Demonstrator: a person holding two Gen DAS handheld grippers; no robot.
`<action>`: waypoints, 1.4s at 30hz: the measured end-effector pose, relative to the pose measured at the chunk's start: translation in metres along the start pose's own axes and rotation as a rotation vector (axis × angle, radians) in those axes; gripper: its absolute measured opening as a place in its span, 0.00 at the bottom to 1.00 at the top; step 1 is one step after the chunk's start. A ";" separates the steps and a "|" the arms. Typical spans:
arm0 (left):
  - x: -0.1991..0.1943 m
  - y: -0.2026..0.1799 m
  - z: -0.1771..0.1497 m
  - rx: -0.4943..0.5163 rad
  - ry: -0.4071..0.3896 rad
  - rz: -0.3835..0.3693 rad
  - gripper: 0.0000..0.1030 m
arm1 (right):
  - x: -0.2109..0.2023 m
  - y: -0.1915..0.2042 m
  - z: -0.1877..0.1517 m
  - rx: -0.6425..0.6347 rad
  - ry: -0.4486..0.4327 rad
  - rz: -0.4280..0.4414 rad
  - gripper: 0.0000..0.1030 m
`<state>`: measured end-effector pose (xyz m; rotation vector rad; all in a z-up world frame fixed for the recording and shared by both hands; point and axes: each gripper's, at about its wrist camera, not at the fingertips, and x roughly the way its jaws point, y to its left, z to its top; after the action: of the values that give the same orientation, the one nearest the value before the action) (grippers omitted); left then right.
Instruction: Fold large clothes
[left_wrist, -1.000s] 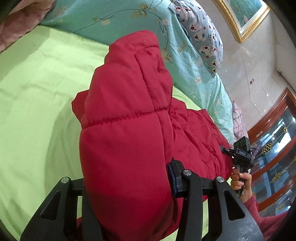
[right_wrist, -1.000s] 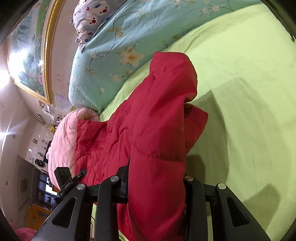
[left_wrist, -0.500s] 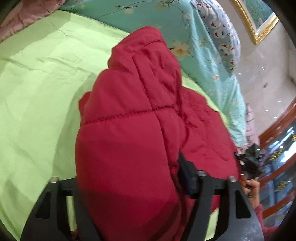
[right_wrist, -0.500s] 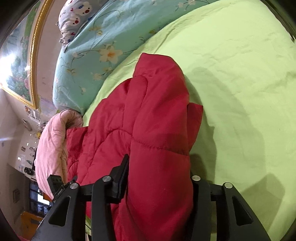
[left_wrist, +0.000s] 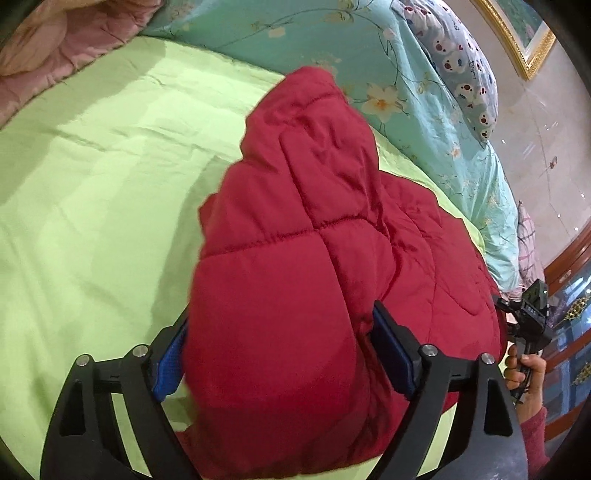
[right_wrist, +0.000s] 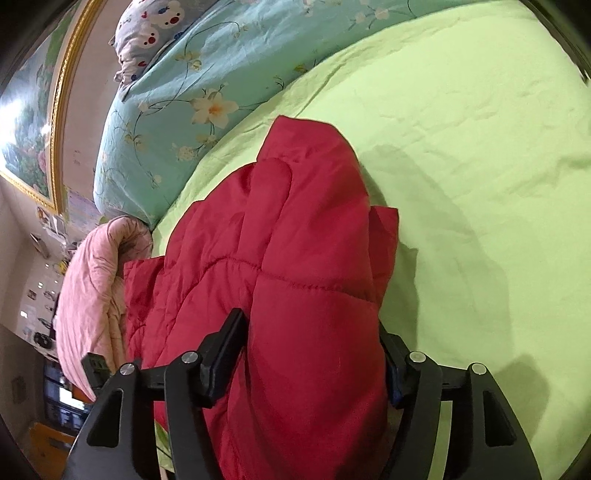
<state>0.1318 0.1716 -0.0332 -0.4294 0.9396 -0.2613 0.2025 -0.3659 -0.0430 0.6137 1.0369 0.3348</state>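
I have just been opening both jaws, left gripper (left_wrist: 280, 354) and right gripper (right_wrist: 314, 354), around the folded red puffer jacket (left_wrist: 314, 258); released, it rests on the green bedsheet (left_wrist: 92, 184); fold set.

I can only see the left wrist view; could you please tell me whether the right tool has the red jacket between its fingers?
Observer: Yes. The red jacket lies between the fingers of the right tool, and its jaws have just been opening.
Operator: Thank you. What lies past the jacket on that tool's left?
Observer: A rolled pink quilt lies beside the jacket's edge.
Operator: And on the other side?
Observer: A dark shadow falls on the green sheet right next to the jacket's fold.
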 end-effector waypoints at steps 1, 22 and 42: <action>-0.005 -0.001 -0.001 0.010 -0.008 0.017 0.86 | -0.002 0.001 0.000 -0.008 -0.003 -0.008 0.65; -0.045 -0.099 -0.018 0.320 -0.168 -0.002 0.86 | -0.043 0.100 -0.047 -0.458 -0.180 -0.169 0.65; 0.069 -0.066 0.053 0.158 0.002 0.205 0.75 | 0.055 0.112 -0.014 -0.500 -0.085 -0.361 0.65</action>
<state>0.2125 0.0979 -0.0253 -0.1855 0.9500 -0.1483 0.2197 -0.2442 -0.0173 -0.0114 0.9147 0.2332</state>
